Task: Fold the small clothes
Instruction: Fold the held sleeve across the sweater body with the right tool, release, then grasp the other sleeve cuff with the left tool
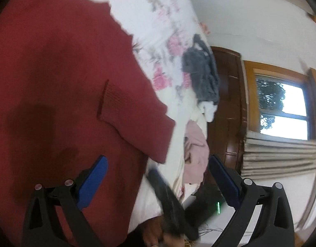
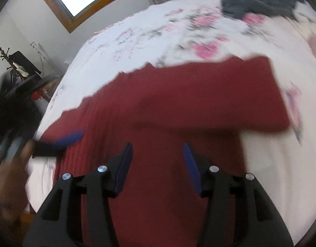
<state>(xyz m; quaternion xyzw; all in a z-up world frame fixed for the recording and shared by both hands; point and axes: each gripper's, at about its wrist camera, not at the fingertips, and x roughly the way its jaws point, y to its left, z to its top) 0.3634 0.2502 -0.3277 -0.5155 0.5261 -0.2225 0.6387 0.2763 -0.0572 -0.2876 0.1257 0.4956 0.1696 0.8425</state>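
We are holding the left gripper [image 1: 158, 177] over the red sweater [image 1: 61, 86], its blue fingers [image 1: 92, 183] spread wide and gripping nothing. The sweater is lying flat on the floral bed [image 1: 158, 20], one sleeve folded across its body. Right of the sweater, a grey garment [image 1: 201, 74] and a pink garment [image 1: 195, 156] are lying near the bed's edge, a window [image 1: 281, 109] beyond them. We are holding the right gripper [image 2: 158, 164] just above the sweater's [image 2: 168, 107] body, fingers [image 2: 125, 164] parted and empty. In the right wrist view, the left gripper's finger is showing blurred at the sweater's left edge.
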